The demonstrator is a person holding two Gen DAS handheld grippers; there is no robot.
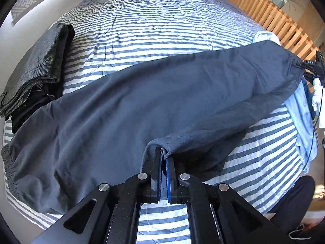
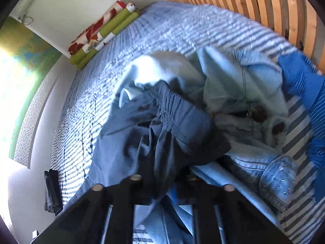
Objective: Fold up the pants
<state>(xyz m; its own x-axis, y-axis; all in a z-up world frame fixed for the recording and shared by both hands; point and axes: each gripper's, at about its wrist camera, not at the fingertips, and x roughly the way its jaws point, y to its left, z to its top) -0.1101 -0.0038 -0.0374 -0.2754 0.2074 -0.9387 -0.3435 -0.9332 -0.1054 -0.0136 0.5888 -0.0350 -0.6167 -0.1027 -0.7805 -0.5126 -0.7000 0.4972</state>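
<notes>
Hiding right tool (image 2: 162, 174) tips: bunched, blurred pants (image 2: 162, 126)

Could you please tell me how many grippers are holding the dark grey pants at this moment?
2. The left gripper pinches the pants at their near edge; the right gripper holds the far right end on the striped bed. Its fingers are hidden in its own view.

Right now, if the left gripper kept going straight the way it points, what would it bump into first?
The dark grey pants: the left gripper is already shut on a fold of them, and the cloth lies right ahead, over the striped bedspread.
</notes>
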